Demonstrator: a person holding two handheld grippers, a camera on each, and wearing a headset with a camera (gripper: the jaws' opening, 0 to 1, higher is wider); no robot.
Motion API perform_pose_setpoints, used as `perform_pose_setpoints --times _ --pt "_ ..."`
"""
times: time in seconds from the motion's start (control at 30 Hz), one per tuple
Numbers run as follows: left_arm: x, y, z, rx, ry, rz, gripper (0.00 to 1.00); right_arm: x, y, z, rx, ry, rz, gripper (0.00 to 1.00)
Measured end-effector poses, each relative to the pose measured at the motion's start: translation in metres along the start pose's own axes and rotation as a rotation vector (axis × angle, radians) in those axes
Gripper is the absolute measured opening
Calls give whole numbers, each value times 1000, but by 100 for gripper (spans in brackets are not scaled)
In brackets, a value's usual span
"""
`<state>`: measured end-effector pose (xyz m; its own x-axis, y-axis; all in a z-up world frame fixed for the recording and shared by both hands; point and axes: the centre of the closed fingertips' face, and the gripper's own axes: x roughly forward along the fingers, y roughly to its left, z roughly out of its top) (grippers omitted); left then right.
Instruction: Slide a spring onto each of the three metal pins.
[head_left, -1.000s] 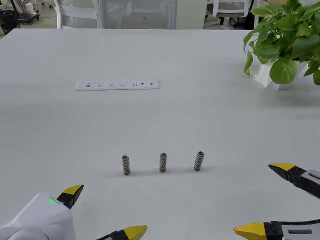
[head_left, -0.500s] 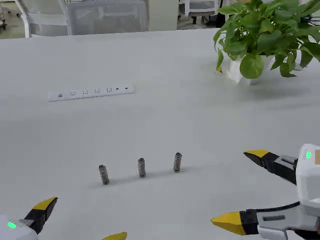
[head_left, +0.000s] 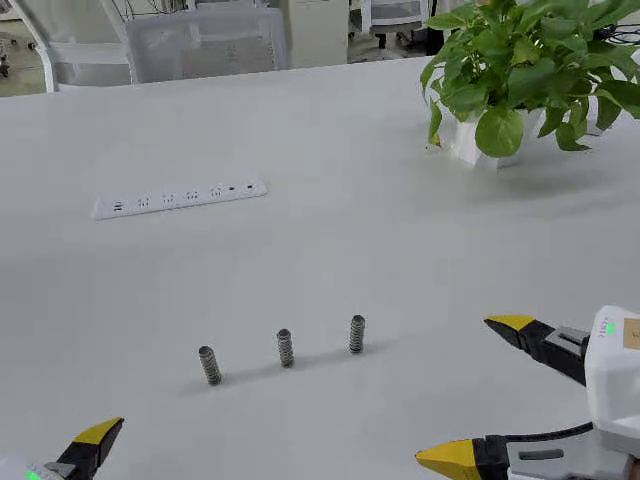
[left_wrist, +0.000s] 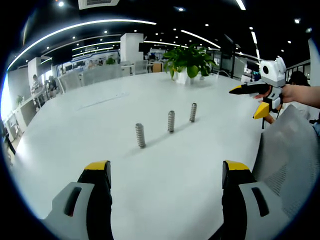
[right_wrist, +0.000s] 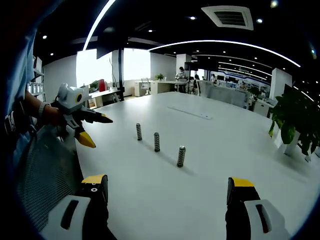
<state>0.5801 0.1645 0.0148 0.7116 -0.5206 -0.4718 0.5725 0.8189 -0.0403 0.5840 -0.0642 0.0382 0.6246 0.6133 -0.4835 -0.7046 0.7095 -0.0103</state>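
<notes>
Steel coil springs (head_left: 286, 348), seemingly over all three upright pins, in a row this side of the white power strip (head_left: 180, 197). Yellow-tipped left gripper (left_wrist: 165, 170) and right gripper (head_left: 465, 390) gaping, empty. Could topple one on a careless sweep.

White-bodied right gripper (head_left: 478, 390), black jaws, yellow tips, green light

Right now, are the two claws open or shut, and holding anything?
Left yellow-tipped black claw: open, holding nothing.
Right yellow-tipped black claw: open, holding nothing.
</notes>
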Motion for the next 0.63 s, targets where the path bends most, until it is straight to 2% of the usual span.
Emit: perform_pose_setpoints --times 0.2,0.47,0.63 --pt "4 8 -1 -13 -8 2 91 3 -4 6 -7 -2 -12 99" --pt "2 5 -4 -24 -7 7 91 5 -4 12 -22 6 -1 99" --pt "2 5 -10 -37 -9 14 91 4 -4 18 -22 -13 -4 99"
